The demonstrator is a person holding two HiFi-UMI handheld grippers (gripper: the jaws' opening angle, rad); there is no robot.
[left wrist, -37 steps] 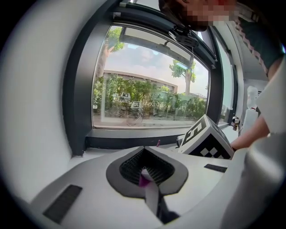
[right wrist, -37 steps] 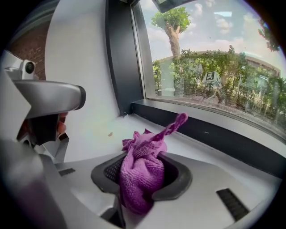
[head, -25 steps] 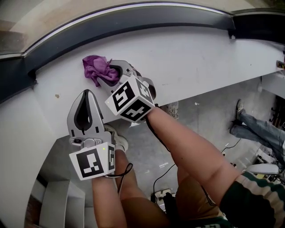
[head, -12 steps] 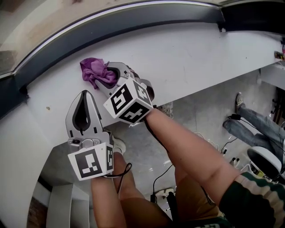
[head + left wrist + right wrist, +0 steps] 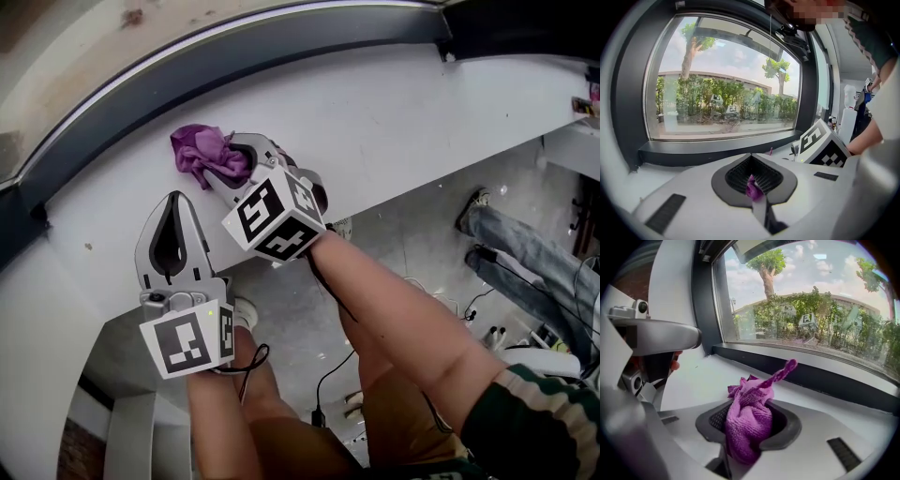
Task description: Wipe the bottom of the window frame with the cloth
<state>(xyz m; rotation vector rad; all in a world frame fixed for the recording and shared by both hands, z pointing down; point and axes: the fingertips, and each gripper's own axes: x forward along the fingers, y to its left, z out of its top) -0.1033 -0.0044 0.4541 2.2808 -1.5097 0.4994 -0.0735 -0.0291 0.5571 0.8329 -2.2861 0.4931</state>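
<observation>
In the head view the purple cloth [image 5: 200,153] lies bunched on the white sill [image 5: 403,112], just below the dark bottom rail of the window frame [image 5: 281,49]. My right gripper [image 5: 236,155] is shut on the cloth's near side. In the right gripper view the cloth [image 5: 749,420] fills the jaws, with a twisted tail pointing at the dark rail [image 5: 825,380]. My left gripper [image 5: 178,199] rests shut on the sill beside it, apart from the cloth. In the left gripper view a small purple scrap [image 5: 752,187] shows between the closed jaws of the left gripper [image 5: 753,159].
The sill's front edge [image 5: 412,183] drops to a grey floor with cables [image 5: 337,366]. Another person's legs in jeans [image 5: 525,248] are on the floor at the right. A white wall return [image 5: 37,328] closes the sill's left end.
Both grippers and the cloth have shifted a little to the right along the sill; a speck on the sill has slid away to the left. The legs on the floor moved.
</observation>
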